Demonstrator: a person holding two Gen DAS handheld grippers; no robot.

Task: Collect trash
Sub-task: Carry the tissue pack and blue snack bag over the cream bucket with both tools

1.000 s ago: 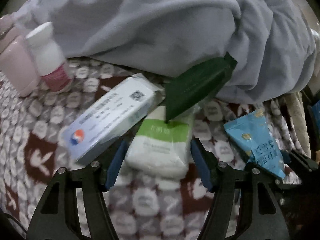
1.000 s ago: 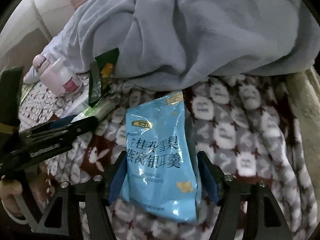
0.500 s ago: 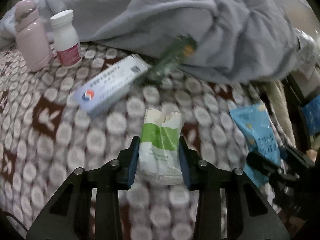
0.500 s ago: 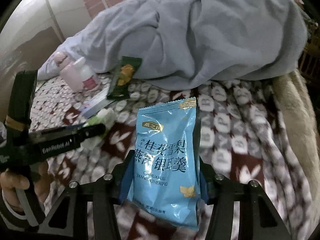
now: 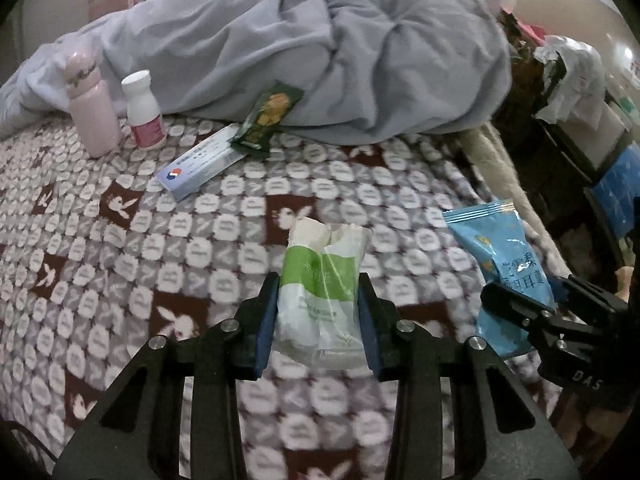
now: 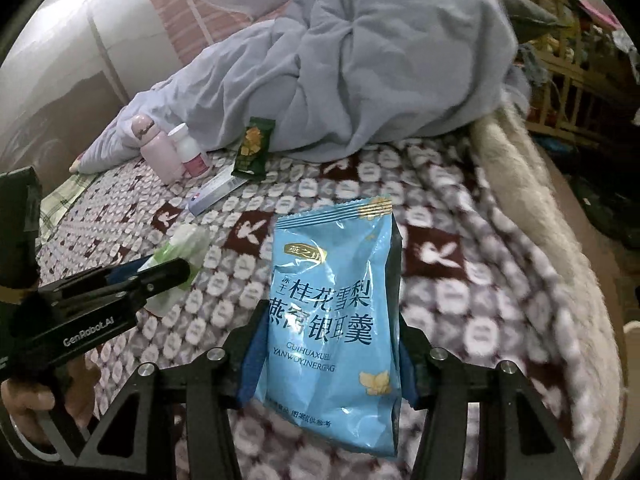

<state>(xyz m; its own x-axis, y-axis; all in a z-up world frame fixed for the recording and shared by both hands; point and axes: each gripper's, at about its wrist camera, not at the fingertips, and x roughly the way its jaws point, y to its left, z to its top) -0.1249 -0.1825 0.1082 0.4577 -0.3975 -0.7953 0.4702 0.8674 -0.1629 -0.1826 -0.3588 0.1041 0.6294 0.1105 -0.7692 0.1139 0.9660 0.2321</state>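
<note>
While clamping:
Left gripper [image 5: 318,312]: squeezing soft green-white packet [image 5: 320,280] mid-body.
Right gripper [image 6: 328,356]: pinching light, slippery blue pouch [image 6: 332,312] sides.

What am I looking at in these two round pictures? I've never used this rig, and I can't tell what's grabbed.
Each picture comes from a fisheye camera on a hand-held two-finger gripper, looking along its fingers. The left gripper is shut on a green-and-white tissue pack; the right gripper is shut on a blue snack bag. On the patterned blanket lie a white-and-blue box and a green wrapper, beside a pink bottle and a white pill bottle. Behind is a grey duvet.
</note>
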